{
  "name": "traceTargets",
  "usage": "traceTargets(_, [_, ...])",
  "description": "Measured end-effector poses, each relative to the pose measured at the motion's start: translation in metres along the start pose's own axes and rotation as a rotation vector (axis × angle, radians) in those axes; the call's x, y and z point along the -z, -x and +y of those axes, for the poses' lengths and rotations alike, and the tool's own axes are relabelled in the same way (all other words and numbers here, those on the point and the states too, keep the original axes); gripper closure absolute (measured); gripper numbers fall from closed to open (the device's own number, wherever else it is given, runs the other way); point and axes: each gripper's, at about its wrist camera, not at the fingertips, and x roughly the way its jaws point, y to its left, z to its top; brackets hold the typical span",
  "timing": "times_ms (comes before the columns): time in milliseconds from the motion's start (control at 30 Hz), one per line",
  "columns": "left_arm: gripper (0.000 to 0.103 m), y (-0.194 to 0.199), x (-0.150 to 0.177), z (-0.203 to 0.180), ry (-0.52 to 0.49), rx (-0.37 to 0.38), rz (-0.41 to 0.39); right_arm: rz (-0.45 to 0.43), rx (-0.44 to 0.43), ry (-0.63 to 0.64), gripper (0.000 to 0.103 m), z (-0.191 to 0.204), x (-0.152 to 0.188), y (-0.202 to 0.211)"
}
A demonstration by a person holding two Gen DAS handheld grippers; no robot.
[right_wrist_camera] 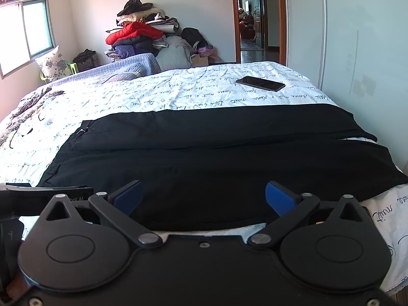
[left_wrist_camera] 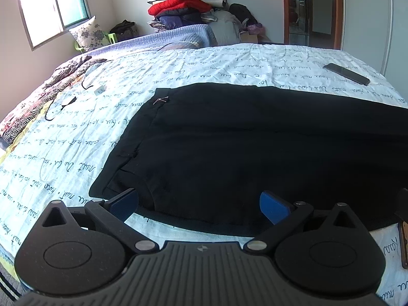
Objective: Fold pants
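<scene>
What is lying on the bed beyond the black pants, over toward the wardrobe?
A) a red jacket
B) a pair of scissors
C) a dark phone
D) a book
C: a dark phone lies flat on the printed bedspread, past the far edge of the black pants.

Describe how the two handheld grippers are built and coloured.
Both the left gripper and the right gripper are matte black, with two round discs, triangular cut-outs, silver pivot pins and angled links ending in blue pads. The left's body is ribbed with a small emblem.
</scene>
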Motion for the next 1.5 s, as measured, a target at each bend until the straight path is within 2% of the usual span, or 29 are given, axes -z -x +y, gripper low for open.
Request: traceTargets(1500, [0.001, -0.007, -0.002, 0.004, 0.006, -0.008, 0.020, 0.036, -0.018, 0.036, 0.000, 0.008, 0.001, -0.013])
